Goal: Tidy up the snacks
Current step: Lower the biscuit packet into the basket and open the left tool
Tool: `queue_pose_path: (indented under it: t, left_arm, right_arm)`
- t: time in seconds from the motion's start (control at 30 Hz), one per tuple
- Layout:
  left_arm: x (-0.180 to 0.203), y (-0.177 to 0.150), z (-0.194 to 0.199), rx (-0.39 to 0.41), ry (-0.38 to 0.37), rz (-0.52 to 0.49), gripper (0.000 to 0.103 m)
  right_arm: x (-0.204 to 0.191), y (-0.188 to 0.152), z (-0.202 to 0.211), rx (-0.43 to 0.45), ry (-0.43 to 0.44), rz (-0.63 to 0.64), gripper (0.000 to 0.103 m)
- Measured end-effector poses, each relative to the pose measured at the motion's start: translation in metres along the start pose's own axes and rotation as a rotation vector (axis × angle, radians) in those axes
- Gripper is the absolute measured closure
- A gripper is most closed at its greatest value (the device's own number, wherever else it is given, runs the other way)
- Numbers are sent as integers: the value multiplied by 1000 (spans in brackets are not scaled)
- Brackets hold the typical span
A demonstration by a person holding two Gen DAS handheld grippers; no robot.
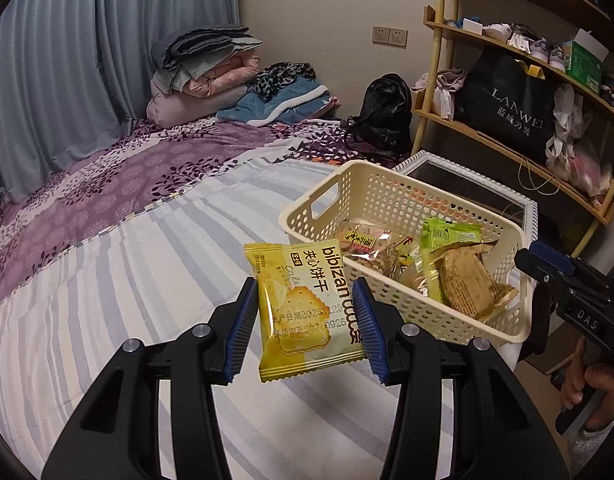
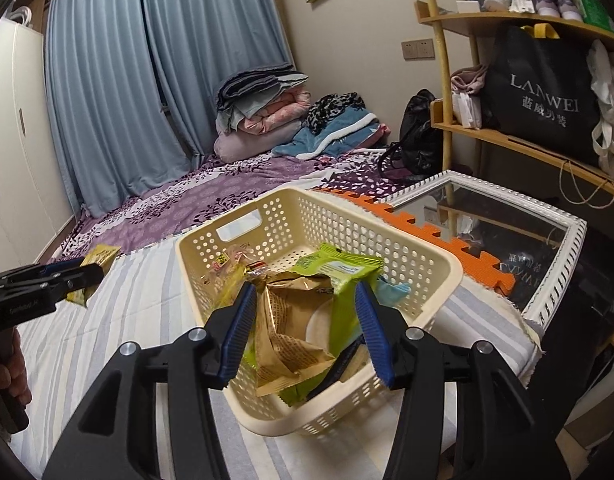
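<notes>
My left gripper (image 1: pixel 305 280) is shut on a yellow biscuit packet (image 1: pixel 303 312), held upright above the striped bed sheet, just left of a cream perforated basket (image 1: pixel 387 200). In the basket lie a brown packet (image 1: pixel 465 284), a green packet (image 1: pixel 451 234) and clear-wrapped snacks (image 1: pixel 361 240). In the right wrist view my right gripper (image 2: pixel 305 285) hangs open over the basket (image 2: pixel 327 216). The brown packet (image 2: pixel 291 332) and green packet (image 2: pixel 339 268) lie loose below its pads. The left gripper (image 2: pixel 95 274) with the yellow packet (image 2: pixel 101 256) shows at far left.
The basket sits at the bed's corner beside a white-framed glass panel (image 2: pixel 507 240) and orange foam mat (image 2: pixel 427 232). A wooden shelf (image 2: pixel 519 140) with a black bag stands right. Folded blankets (image 2: pixel 267 112) and a black backpack (image 2: pixel 419 136) lie at the bed's far end.
</notes>
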State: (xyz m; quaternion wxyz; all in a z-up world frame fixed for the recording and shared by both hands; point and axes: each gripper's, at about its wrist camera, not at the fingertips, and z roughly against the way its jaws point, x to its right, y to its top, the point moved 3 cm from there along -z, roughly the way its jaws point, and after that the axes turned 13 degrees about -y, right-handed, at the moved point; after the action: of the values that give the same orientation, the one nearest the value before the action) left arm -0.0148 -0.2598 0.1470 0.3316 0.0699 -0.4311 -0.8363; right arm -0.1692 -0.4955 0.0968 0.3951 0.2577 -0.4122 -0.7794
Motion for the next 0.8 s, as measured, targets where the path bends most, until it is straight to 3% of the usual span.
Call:
queue_pose_path:
  t: [0.3, 0.63, 0.8]
  left_arm:
    - [27, 23, -31, -15, -40, -54, 54]
    - [58, 38, -69, -53, -83, -115, 54]
    - [67, 41, -85, -71, -101, -134, 54]
  right_arm:
    - [26, -2, -1, 4, -34, -48, 40]
    - [33, -6, -6, -7, -31, -65, 38]
    - [36, -6, -7, -3, -44, -76, 27]
